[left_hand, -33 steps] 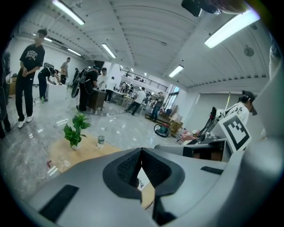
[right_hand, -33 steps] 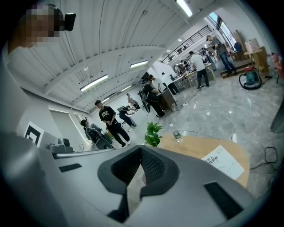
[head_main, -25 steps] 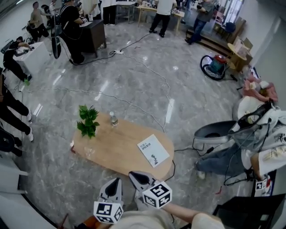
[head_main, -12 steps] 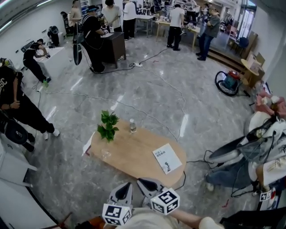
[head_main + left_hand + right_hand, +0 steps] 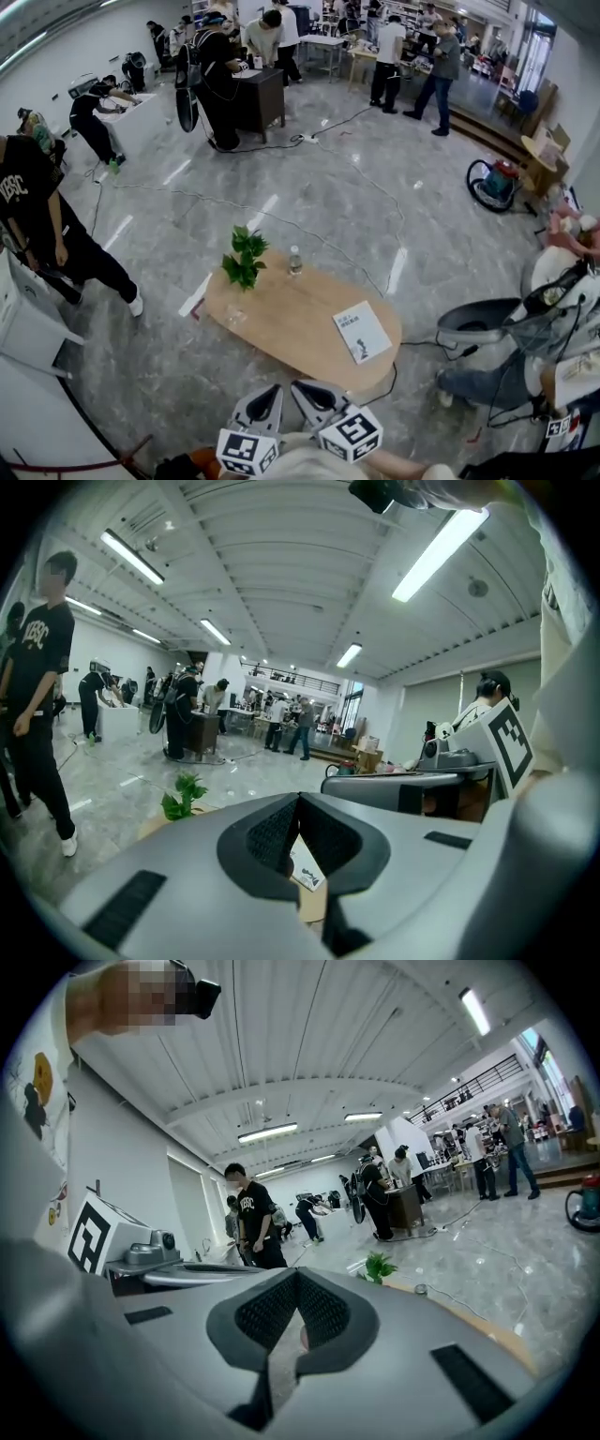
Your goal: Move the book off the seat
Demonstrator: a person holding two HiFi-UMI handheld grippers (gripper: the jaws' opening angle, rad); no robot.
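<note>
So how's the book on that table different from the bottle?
The book lies flat; the bottle stands upright. The book is white and rectangular, the bottle clear and slim. The book is near the right end of the table, the bottle at its far edge beside the plant. Both rest on it.

The oval wooden table (image 5: 281, 323) stands on the grey marble floor (image 5: 309, 202) just ahead of me. At its far left end sits a leafy plant (image 5: 245, 259), with a bottle (image 5: 295, 262) upright just beside it. What looks like a clear glass (image 5: 232, 317) stands near the left edge. The book (image 5: 363, 332) lies flat at the right end, well apart from the rest.
</note>
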